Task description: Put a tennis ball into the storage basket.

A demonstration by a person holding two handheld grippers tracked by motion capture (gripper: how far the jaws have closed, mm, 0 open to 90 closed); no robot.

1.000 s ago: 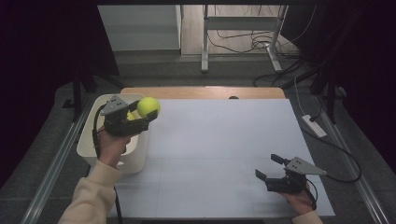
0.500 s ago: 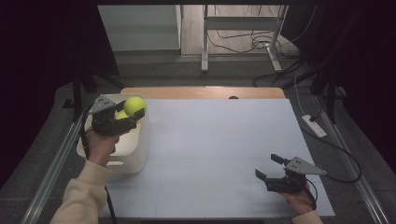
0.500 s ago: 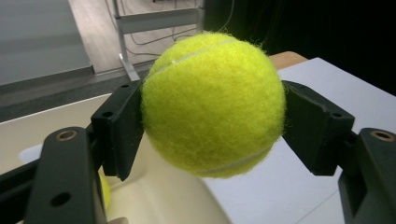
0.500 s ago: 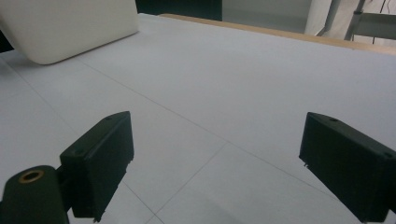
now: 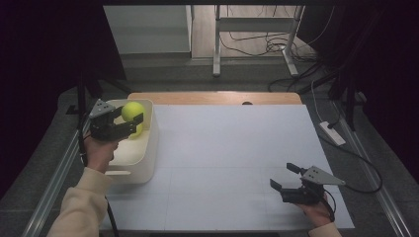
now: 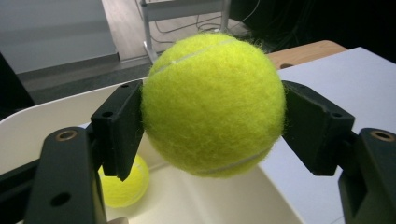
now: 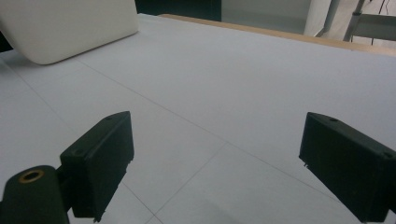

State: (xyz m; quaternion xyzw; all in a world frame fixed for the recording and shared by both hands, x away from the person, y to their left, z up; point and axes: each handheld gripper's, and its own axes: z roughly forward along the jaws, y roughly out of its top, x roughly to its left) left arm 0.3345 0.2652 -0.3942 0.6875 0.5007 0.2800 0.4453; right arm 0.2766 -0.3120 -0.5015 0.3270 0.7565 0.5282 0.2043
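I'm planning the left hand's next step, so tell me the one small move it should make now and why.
Probably open the left gripper and let the fuzzy yellow tennis ball drop. It is clamped between both jaws, above the open white plastic bin, where a second yellow ball already lies. The right gripper rests open over the white table, away from the bin.

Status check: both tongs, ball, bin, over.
Left tongs shut on tennis ball, above white bin. Second ball inside bin. Right tongs open, over table. Path unobstructed.
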